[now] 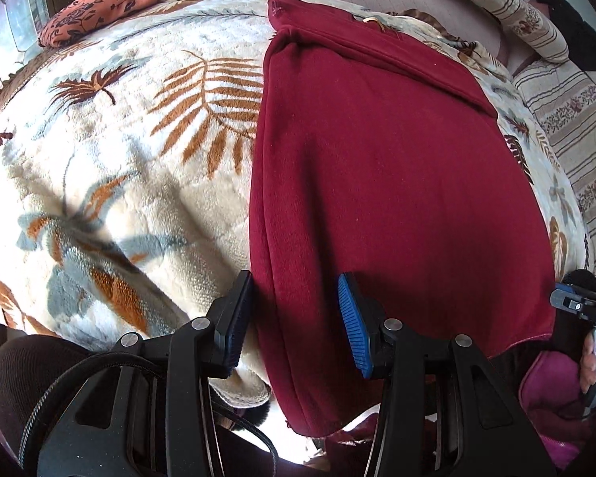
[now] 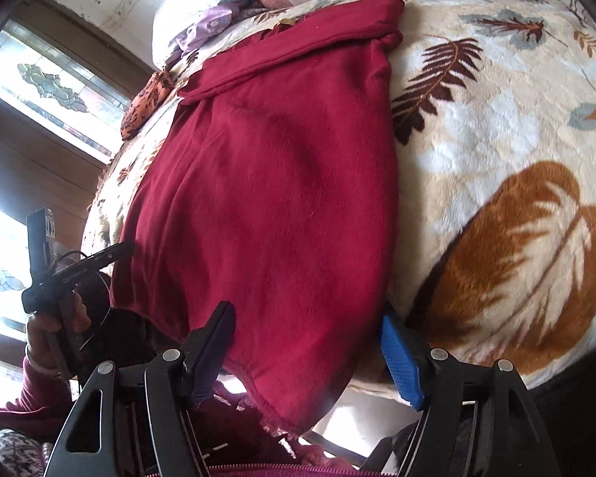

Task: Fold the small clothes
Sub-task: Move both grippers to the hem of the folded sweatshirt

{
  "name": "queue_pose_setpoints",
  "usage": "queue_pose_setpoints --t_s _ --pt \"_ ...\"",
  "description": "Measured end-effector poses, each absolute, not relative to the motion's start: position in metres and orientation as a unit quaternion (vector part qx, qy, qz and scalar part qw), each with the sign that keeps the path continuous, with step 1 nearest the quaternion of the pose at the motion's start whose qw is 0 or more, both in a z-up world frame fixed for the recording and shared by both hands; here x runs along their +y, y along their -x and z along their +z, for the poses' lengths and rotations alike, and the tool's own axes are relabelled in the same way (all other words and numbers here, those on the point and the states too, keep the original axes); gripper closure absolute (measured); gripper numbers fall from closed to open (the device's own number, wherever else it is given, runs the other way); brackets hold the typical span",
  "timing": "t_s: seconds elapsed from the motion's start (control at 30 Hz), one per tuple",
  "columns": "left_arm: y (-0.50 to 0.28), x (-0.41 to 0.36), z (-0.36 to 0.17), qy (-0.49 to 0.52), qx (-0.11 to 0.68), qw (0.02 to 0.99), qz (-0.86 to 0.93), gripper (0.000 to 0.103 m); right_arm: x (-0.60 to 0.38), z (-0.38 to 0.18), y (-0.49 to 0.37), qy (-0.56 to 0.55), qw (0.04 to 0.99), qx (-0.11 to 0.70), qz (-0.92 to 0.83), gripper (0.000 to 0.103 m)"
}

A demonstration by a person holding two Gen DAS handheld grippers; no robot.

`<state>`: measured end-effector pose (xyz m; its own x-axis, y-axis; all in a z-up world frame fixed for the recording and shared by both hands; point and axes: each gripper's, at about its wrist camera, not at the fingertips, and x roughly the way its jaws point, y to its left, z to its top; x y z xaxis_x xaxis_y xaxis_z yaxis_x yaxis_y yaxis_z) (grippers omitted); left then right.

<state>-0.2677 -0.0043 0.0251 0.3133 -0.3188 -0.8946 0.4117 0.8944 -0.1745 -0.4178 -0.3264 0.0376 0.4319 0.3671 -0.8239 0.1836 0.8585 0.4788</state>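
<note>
- The maroon garment (image 1: 377,183) lies flat on the leaf-print blanket (image 1: 111,167), its near hem hanging over the blanket's edge, probably so both corners are easy to grab.
- Left gripper (image 1: 294,318) is spread wide, straddling the garment's left edge, holding nothing.
- Right gripper (image 2: 306,353) also gapes, around the right hem corner.
- Fabric looks thick and fleecy, with a band folded across the far end.

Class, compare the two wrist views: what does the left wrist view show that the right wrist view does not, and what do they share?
Left wrist only: a striped bolster and a black item at the far right. Right wrist only: a patterned glass window. Both show the red garment on the leaf-print blanket, an orange floral cloth, and an open hand-held gripper at the near hem.
</note>
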Motion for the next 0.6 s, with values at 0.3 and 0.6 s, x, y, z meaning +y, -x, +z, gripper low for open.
queue_pose_setpoints --t_s 0.3,0.6 --pt "0.276 -0.004 0.021 -0.048 0.551 0.803 -0.222 0.060 -0.310 0.034 0.427 -0.239 0.804 0.538 0.078 0.052" --pt "0.280 -0.003 0.019 -0.033 0.570 0.787 -0.236 0.060 -0.303 0.046 0.419 -0.202 0.821 0.525 0.102 0.066"
